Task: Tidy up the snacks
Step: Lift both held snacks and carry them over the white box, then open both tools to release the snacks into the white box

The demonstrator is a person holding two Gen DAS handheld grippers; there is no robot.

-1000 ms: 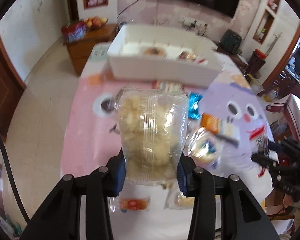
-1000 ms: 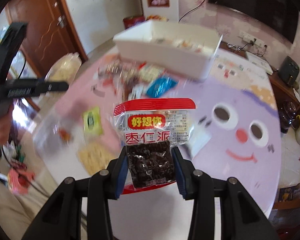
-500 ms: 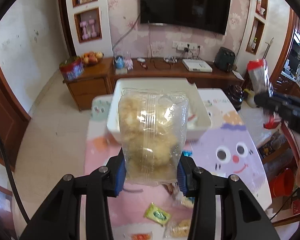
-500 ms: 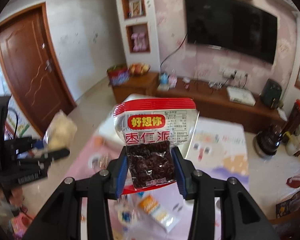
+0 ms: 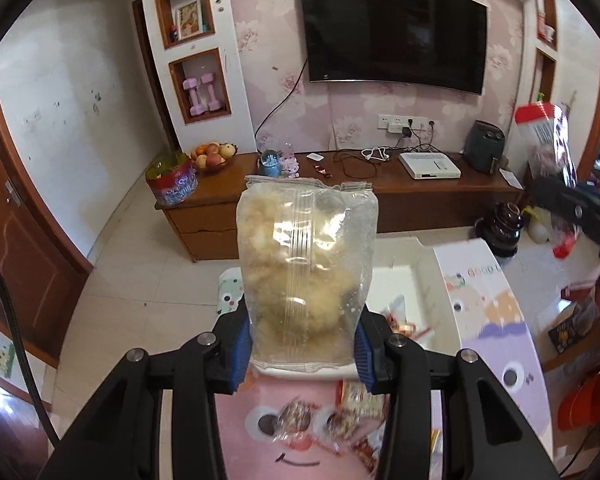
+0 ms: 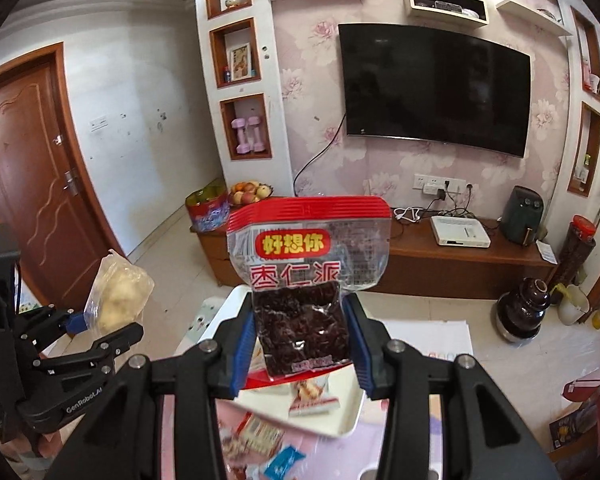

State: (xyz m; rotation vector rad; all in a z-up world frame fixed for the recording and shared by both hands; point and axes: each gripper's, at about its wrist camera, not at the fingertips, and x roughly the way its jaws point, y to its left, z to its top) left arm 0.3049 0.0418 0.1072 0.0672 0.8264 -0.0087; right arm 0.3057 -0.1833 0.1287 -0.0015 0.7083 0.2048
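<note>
Snacks are in both my tools right now, and more lie loose on the counter (image 5: pixel 496 312) below. Starting at the left: my left tool (image 5: pixel 303 350) is clamped on the lower half of a clear packet of pale puffed pieces (image 5: pixel 306 276), which stands upright between the blue pads (image 5: pixel 241 346). I judge it light and crushable, with slippery film; the pads sit across the bulging filled part, and I would rather squeeze no harder, since the contents look brittle. A firmer hold would be the flat crimped seam at the top or bottom.

To the right, my right tool (image 6: pixel 300 350) grips a red-topped date-and-nut packet (image 6: pixel 306 276) by its dark lower section. That one looks denser and flatter, so I expect it to sit steadier, though its wide printed top flops free above the pads.

Both packets are raised above the white tray (image 6: pixel 352 412) at the far end of the counter.

The left view shows loose wrapped sweets (image 5: pixel 296 424) on the pink cloth near my end of the counter, and the right packet only as a blurred red shape at the picture's right edge. The right view shows the left tool (image 6: pixel 100 330) side-on with its packet clearly pinched, a white-and-red wrapper (image 6: pixel 312 394) inside the tray, and a blue sachet (image 6: pixel 284 460) on the cloth.
</note>
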